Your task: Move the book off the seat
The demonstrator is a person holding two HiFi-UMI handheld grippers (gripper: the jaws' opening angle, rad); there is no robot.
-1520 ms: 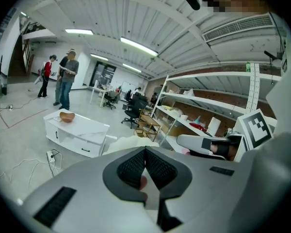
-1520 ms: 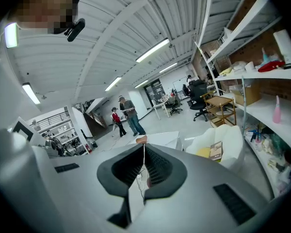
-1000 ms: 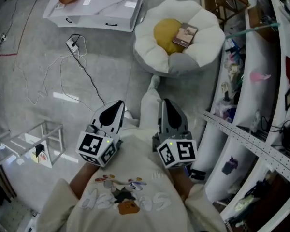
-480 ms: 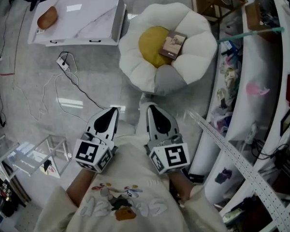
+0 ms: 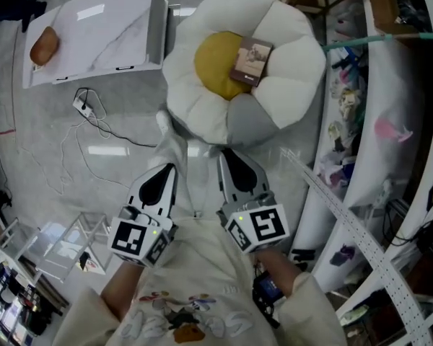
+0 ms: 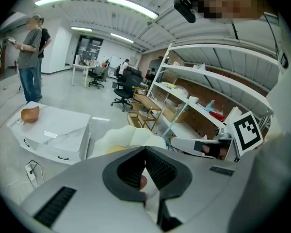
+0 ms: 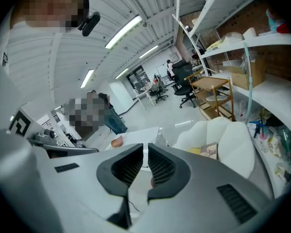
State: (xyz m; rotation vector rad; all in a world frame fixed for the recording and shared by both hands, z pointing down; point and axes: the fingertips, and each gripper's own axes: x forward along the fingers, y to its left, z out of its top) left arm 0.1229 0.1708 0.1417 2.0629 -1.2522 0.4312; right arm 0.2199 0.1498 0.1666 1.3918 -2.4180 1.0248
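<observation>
Left tool [image 5: 168, 169] and right tool [image 5: 226, 154] neared one book [image 5: 250, 60] on one seat [image 5: 292, 92].

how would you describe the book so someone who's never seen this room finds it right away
Find the big flower-shaped seat on the floor, between the low white table and the shelving. The book lies flat at the right edge of its yellow centre, partly on a white petal. It is the only thing on the seat: small, brownish, rectangular.
</observation>
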